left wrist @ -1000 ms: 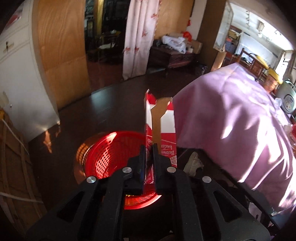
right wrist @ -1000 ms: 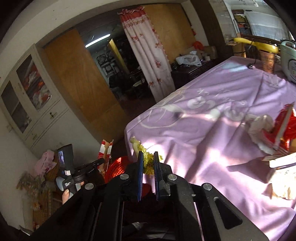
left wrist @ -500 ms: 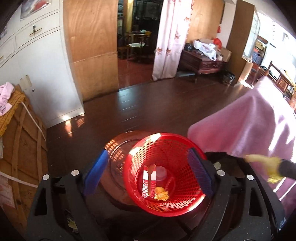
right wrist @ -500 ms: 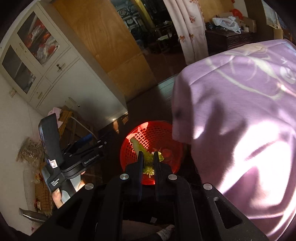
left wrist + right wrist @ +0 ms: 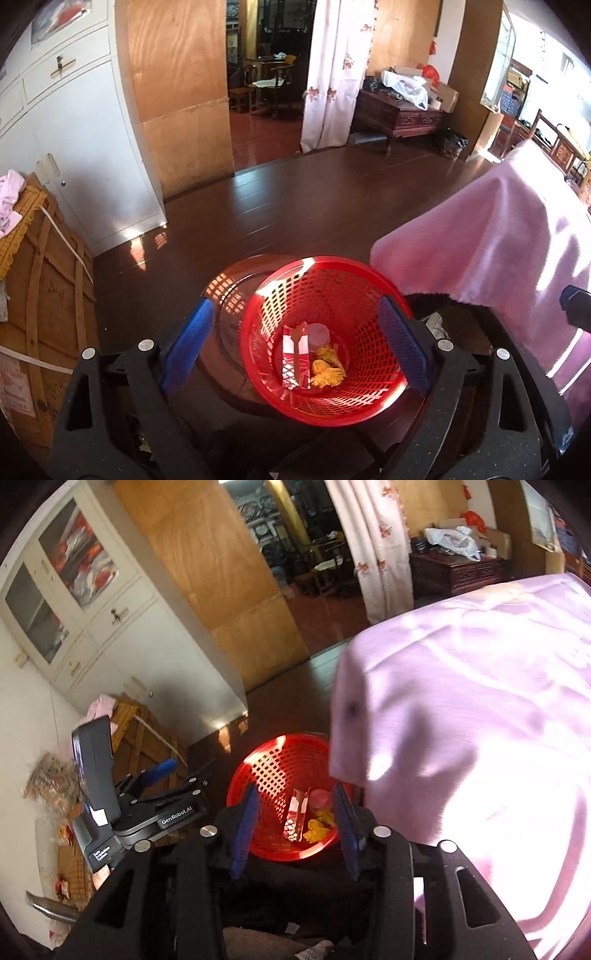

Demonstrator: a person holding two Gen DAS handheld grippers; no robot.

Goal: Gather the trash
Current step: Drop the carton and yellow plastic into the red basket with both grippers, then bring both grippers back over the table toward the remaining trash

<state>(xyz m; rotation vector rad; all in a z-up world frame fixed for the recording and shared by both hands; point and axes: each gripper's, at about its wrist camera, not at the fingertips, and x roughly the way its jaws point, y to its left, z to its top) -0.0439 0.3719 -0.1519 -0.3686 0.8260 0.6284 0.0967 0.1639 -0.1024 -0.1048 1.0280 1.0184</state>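
Both the left gripper (image 5: 295,347) and right gripper (image 5: 295,827) have just spread, empty, their carton (image 5: 295,356) and yellow scrap (image 5: 327,373) now in the basket (image 5: 258,332), so more trash can be fetched.

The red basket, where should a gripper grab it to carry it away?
Best bet: the red basket by its rim, pinched from above on the side away from the pink cloth. It stands upright and is wide, so its thin lattice wall suits the jaws better than its whole body.

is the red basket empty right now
No, the red mesh basket holds a red-and-white carton and yellow scraps at its bottom.
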